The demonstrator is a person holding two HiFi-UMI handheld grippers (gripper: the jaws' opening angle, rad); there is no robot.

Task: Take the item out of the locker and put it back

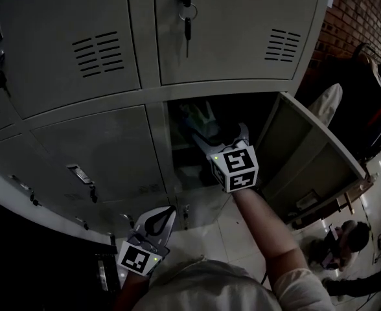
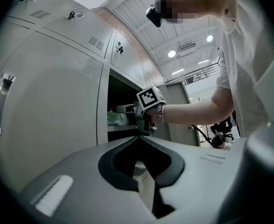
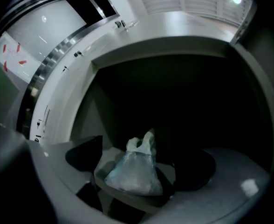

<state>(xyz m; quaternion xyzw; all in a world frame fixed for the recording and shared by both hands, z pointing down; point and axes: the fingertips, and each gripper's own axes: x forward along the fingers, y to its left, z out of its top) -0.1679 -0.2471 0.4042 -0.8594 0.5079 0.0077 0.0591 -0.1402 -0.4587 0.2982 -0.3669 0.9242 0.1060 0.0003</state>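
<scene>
**A:** What is happening on the left side?

**B:** The closed lockers (image 1: 93,141) are filling nine o'clock. The left tongs (image 1: 166,212) are hanging low at seven o'clock. Their jaws are meeting at the tips and holding nothing.

**A:** And in the middle?

**B:** The open locker (image 1: 258,115) is sitting dead centre, and it is looking dark inside. A key (image 1: 186,24) is dangling from the locker above it, at twelve o'clock. The bag (image 3: 134,171), thin knotted plastic, is resting just inside the opening.

**A:** Are the right tongs gripping it?

**B:** Not as far as I am seeing. The right tongs (image 1: 221,133) are reaching into the opening with their jaws spread wide. The bag is lying between them, and neither pad is clearly pressing on it.

**A:** What is off to the right?

**B:** The door (image 1: 307,154) is standing swung out toward four o'clock.

**A:** What are you worrying about from here?

**B:** I am thinking the jaws could close on loose film only, and the bag would slide free while it is being lifted. Pushing in before closing could shove it deeper into the dark. A sagging bag might also catch on the bottom lip coming out. The open door is standing close to the working arm, so a wide elbow could bump it.
</scene>
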